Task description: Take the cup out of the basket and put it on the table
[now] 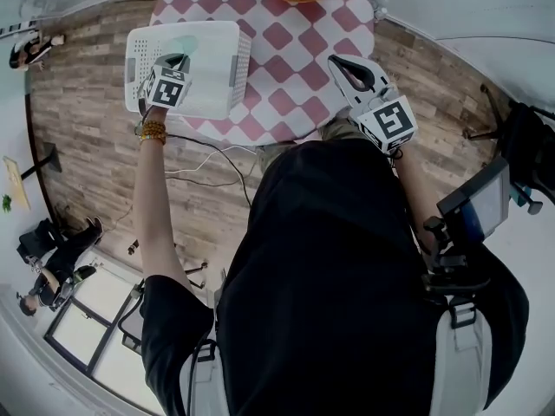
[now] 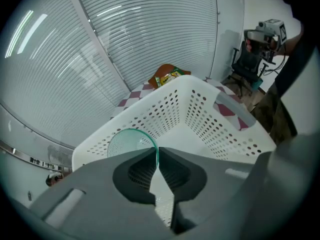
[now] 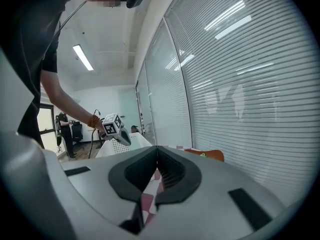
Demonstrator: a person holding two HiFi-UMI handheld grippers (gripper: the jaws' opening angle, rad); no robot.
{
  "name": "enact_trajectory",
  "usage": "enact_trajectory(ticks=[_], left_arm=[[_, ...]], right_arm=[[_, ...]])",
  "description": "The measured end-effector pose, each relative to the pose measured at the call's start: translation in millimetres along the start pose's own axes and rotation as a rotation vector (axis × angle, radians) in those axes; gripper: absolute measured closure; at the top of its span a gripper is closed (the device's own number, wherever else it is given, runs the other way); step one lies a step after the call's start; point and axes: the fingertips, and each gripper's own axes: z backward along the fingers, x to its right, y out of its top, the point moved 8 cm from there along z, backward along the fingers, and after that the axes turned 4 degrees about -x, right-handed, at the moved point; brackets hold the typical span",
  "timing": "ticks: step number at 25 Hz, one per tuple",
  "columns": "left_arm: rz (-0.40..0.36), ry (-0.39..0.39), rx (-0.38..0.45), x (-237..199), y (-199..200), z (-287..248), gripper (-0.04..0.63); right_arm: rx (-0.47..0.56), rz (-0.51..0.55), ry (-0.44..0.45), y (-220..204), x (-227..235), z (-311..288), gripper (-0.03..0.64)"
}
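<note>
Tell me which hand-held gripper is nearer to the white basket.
Left. The left hand-held gripper is over the basket, shut on the cup; the right hand-held gripper hangs beside it over the checkered table, apart.

We identify a floor of grey-brown wood-look planks (image 1: 87, 137) beneath the round tabletop (image 1: 299, 68), which is covered with a red-and-white checked cloth. Thin cables (image 1: 221, 150) lie on the floor just beside the tabletop. Behind the tabletop stands a glazed wall fitted with white horizontal slatted blinds (image 2: 130, 29), divided by a slim white mullion (image 2: 216, 29). A black office chair (image 2: 248, 64) stands near the end of that glazing, in front of a plain white wall section (image 2: 252, 4). A long ceiling strip light (image 3: 83, 57) is lit in the white ceiling. We see further strip lights reflected in the glazing.
</note>
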Motion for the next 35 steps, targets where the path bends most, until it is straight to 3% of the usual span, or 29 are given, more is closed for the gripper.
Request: enact_trajectory(ticks=[5,10,19,25,35], left_arm=[[0.028,0.033,0.067,-1,4,15,0.575],[0.102,0.035,0.144,5,12,39,0.575],[0.134,0.102,0.283,18,38,79,0.575],[0.211,0.182,0.419,32,54,114,0.575],[0.388,0.231,0.538,76,44,137,0.575]], right_arm=[[-0.005,0.01,0.016,0,-2,-8,0.606],[-0.001,0.02,0.039,4,-7,-13,0.606],[-0.008,0.045,0.07,6,-7,-14,0.606],[-0.013,0.044,0.087,9,-6,-16,0.606],[-0.012,0.041,0.136,8,-13,-23,0.606]])
